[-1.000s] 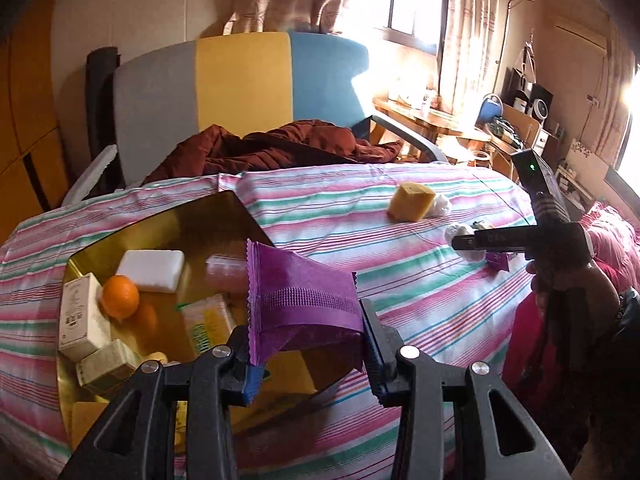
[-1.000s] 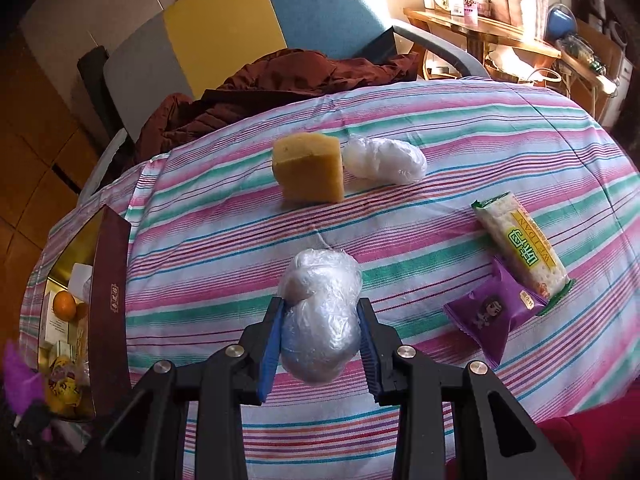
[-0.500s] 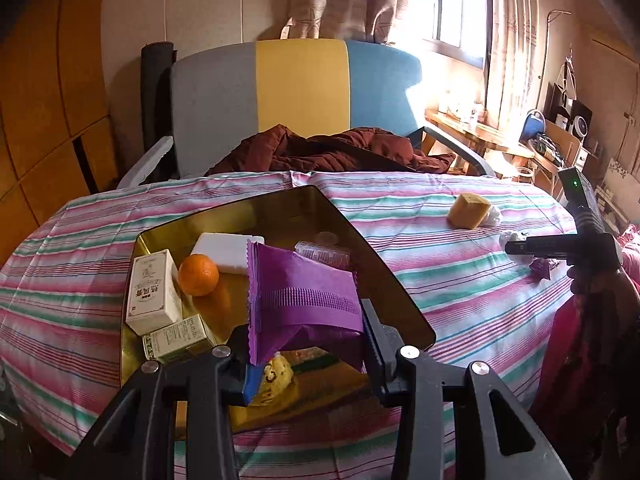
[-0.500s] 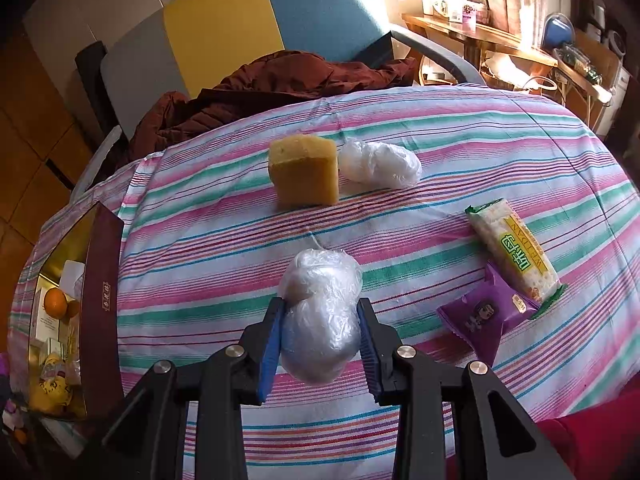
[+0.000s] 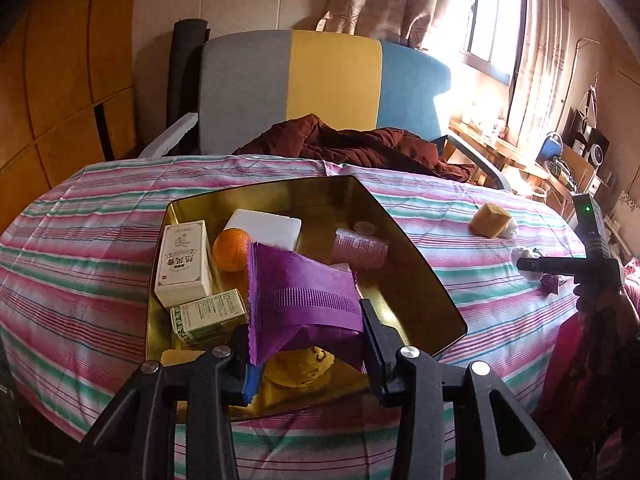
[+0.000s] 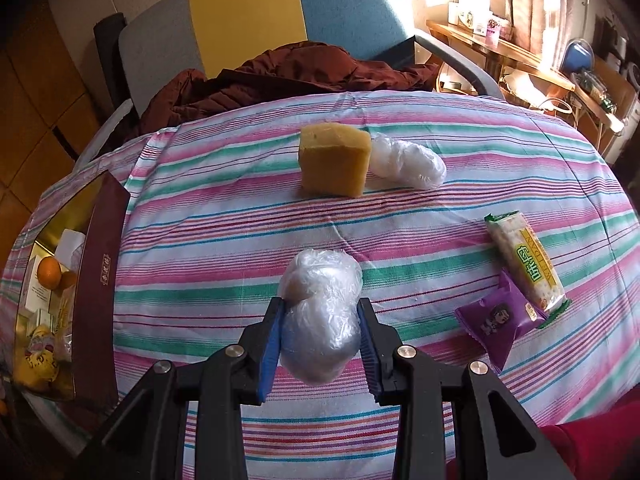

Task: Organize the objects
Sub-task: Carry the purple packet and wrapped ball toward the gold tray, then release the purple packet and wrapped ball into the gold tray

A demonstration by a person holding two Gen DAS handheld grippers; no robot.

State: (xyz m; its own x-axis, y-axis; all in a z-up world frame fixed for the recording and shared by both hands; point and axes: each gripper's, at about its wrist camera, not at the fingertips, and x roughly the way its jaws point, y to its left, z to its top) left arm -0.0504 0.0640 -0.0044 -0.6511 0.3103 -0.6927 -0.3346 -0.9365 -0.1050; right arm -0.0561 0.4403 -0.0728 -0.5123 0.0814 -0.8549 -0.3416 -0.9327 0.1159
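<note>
Left gripper point(image 5: 305, 334): jaws clamped on purple packet point(image 5: 300, 300), packet upright, held above near end of gold tin point(image 5: 420, 268). Likely staged for drop into tin, where sorted items sit: orange point(image 5: 231, 249), white box point(image 5: 183, 262), green carton point(image 5: 208, 316), white block point(image 5: 262, 227).

Right gripper point(image 6: 319, 330): jaws closed around clear plastic-wrapped bundle point(image 6: 320, 316), low over striped cloth point(image 6: 224, 240); contact with cloth unclear. Probably next for tin.

Loose on cloth: yellow block point(image 6: 334, 158) touching second plastic bundle point(image 6: 406, 162); cracker pack point(image 6: 526, 260) beside purple snack point(image 6: 498, 318).
</note>
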